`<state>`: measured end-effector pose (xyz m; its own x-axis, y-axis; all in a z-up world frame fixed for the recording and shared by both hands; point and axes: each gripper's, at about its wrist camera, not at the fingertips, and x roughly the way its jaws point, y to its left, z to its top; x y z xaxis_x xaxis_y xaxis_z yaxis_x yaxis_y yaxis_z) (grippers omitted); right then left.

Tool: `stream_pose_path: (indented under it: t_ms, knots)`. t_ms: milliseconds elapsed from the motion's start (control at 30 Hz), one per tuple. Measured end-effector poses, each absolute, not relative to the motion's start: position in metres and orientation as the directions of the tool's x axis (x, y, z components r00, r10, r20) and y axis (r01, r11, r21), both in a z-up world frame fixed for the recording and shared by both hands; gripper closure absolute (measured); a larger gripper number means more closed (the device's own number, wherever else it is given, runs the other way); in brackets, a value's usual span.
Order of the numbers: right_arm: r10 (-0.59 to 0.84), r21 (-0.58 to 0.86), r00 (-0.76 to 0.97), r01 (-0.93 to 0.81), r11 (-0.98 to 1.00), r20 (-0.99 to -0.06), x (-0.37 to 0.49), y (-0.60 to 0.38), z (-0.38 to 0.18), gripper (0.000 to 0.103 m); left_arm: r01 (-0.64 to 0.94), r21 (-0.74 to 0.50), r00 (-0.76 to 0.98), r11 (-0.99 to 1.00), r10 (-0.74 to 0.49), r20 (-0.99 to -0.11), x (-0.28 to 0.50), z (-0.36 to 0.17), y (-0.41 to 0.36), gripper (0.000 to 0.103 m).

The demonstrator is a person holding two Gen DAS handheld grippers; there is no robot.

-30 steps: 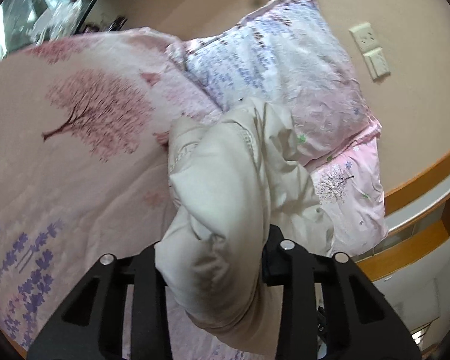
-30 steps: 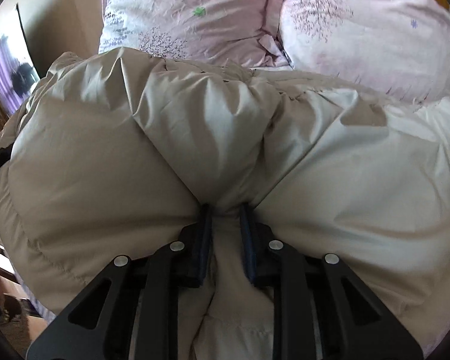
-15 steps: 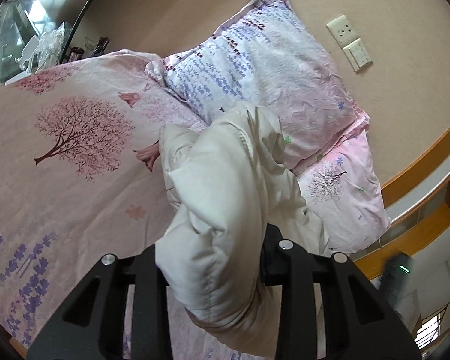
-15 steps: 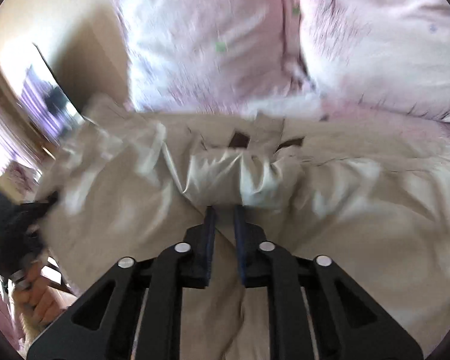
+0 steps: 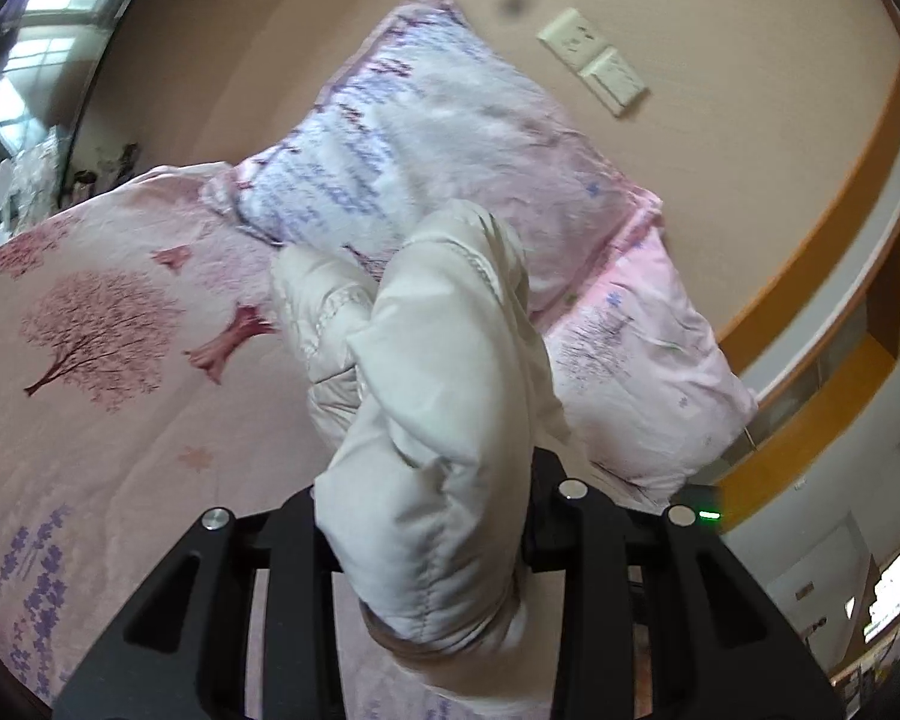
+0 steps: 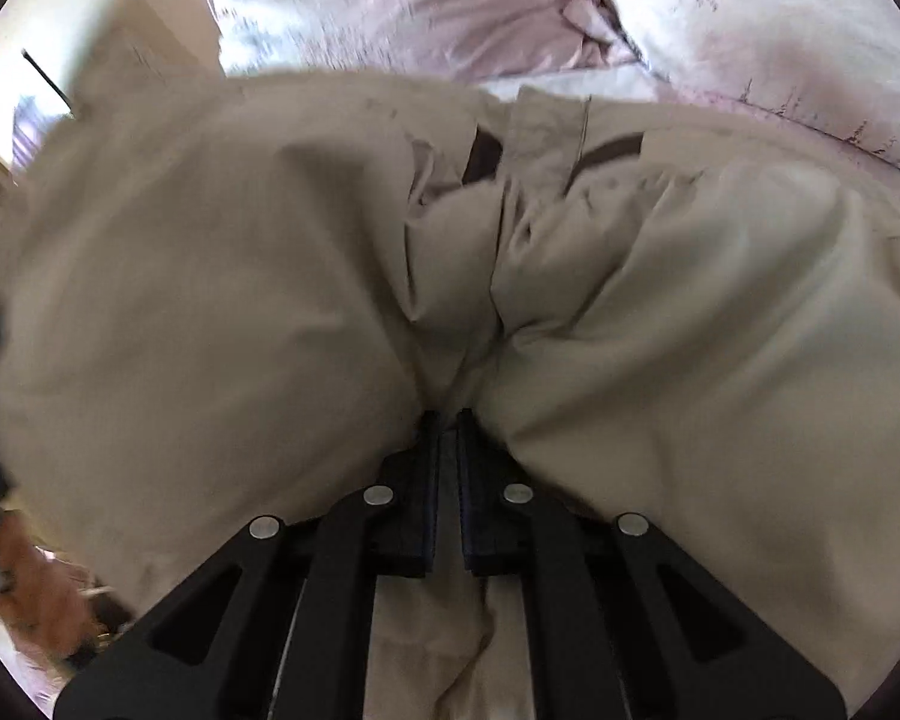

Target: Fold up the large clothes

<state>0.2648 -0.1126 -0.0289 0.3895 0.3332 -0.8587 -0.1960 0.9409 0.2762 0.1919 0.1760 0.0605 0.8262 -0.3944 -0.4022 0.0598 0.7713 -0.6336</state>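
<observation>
Both grippers still clamp the jacket point(image 5: 444, 396), now lifted toward the pillows point(image 5: 426, 138).

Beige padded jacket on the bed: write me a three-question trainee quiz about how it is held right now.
1. True or false: the left claw is open and holds nothing.
2. What does the right claw pinch? A pillow; B jacket; C bedsheet.
3. Fill in: behind the jacket, two floral ____ lean at the wall.

Key: 1 false, it grips a thick padded roll of the jacket; 2 B; 3 pillows.
</observation>
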Motion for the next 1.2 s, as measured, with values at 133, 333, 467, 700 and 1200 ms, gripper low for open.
stream_pose_path:
  t_ms: [133,333,467,700,1200]
  knots:
    - [0.326,0.27,0.391,-0.193,0.943,-0.861,0.276,-0.109,-0.031,0.099,0.116,-0.592,0.829,0.797,-0.406,-0.385,0.185,0.077,0.154,0.069]
    - [0.418,0.365,0.448,-0.205,0.908,-0.79,0.244,-0.142,-0.011,0.098,0.193,-0.549,0.829,0.813,-0.435,-0.353,0.175,0.098,0.124,0.067]
    - [0.428,0.387,0.523,-0.192,0.902,-0.737,0.215,-0.177,0.008,0.098,0.254,-0.501,0.827,0.827,-0.454,-0.331,0.166,0.11,0.095,0.066]
    - [0.394,0.377,0.5,-0.139,0.916,-0.771,0.215,-0.205,-0.02,0.102,0.382,-0.41,0.794,0.828,-0.521,-0.313,0.157,0.123,0.029,0.063]
    - [0.365,0.613,0.769,0.043,0.789,-0.524,0.13,-0.376,0.031,0.045,0.55,-0.21,0.71,0.808,-0.585,-0.391,0.154,0.099,-0.112,0.055]
